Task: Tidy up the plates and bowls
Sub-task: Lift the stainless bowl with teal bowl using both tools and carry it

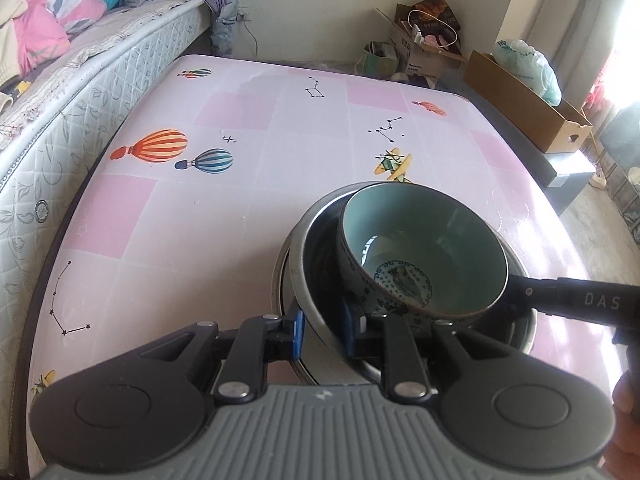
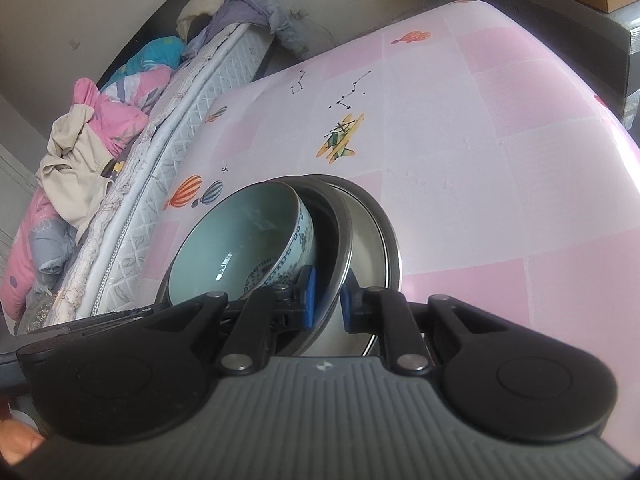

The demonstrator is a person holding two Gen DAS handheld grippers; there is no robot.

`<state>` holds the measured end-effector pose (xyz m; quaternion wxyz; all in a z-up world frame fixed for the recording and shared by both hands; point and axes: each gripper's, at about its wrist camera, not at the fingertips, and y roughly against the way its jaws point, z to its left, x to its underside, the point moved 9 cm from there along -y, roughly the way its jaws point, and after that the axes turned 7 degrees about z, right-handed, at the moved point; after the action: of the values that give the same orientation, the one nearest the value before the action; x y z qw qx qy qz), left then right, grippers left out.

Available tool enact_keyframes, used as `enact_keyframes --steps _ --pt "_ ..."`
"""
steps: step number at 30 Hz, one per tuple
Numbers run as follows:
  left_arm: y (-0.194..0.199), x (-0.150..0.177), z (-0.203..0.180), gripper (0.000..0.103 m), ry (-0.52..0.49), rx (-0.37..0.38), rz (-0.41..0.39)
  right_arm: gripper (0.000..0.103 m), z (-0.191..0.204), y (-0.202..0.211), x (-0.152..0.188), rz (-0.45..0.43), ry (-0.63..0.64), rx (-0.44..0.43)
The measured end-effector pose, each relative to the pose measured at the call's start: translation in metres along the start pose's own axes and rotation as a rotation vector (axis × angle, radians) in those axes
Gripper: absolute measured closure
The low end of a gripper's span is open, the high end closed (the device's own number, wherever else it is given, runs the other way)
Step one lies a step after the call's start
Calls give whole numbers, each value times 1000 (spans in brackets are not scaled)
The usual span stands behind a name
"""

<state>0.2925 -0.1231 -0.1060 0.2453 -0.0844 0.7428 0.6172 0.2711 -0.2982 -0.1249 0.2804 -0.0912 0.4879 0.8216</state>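
2 tools, left tool [image 1: 322, 330] and right tool [image 2: 328, 302], clamp the steel bowl's [image 1: 304, 264] opposite rims.

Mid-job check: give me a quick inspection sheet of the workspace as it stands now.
Surface: pink patterned table, bare apart from the stack.
Job's things: teal bowl tilted inside a metal bowl, over a steel plate.
Clutter: nothing seen on the table.
Grippers: left gripper shut on the metal bowl's rim; right gripper shut on its rim from the other side.
Cables: one down the wall by the bed.
Surroundings: mattress with bedding, cardboard boxes.
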Motion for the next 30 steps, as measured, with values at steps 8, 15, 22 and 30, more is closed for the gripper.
enact_keyframes --steps 8,15,22,30 --pt "-4 2 -2 83 -10 12 10 90 -3 -3 -2 -2 25 13" --pt "-5 4 -1 82 -8 31 27 89 -4 -7 -3 7 35 19" --pt "0 5 -1 81 -21 35 11 88 -6 -8 -4 13 30 18" --pt "2 5 -2 82 -24 38 18 87 -9 2 -8 -14 34 19"
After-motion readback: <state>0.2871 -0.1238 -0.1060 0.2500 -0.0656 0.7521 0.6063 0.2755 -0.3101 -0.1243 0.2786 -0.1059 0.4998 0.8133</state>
